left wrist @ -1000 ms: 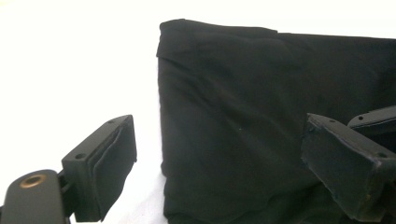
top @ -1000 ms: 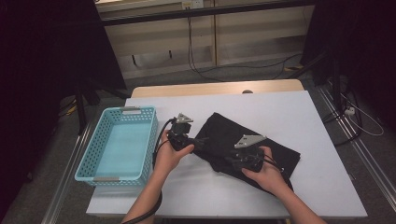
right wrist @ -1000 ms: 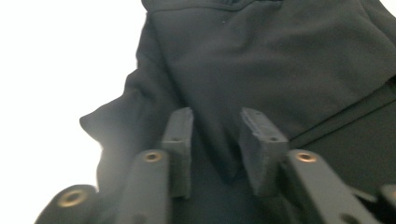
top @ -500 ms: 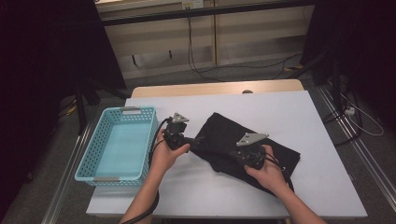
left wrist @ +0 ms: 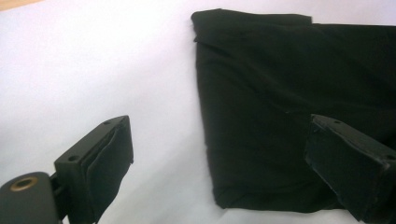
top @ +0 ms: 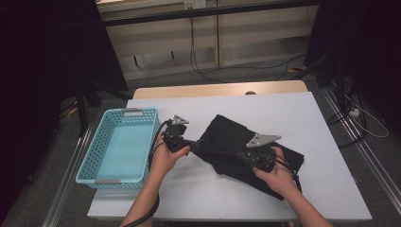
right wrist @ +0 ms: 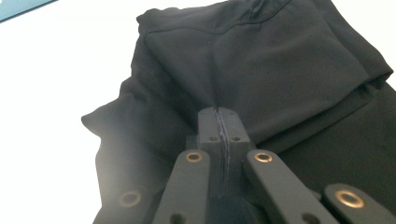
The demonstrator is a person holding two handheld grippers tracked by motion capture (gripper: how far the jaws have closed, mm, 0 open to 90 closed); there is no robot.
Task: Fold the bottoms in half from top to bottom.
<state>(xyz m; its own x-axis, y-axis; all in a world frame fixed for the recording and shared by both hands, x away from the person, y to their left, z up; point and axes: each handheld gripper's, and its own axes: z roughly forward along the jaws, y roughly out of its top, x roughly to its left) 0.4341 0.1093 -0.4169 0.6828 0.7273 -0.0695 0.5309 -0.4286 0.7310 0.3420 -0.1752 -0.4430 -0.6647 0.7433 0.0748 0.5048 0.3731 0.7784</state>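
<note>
Cloth (right wrist: 261, 60) pinched in right jaws, beside left

The high view is bright at its centre and dim around: light from above falls on the white worktop (top: 293, 123), while the room beyond its left and right edges sinks into near-black. Shadows on the worktop are soft and short, hugging the hands. The picture is slightly soft and grainy, with no strong glare.

In the left gripper view the worktop is washed out to an even pale white, and the black cloth (left wrist: 299, 93) shows almost no fold detail. The near jaws are a little blurred.

In the right gripper view the worktop at left blows out to pure white; the cloth reads grey with visible folds, and the close parts of the hand-held gripper (right wrist: 219, 123) are out of focus.
</note>
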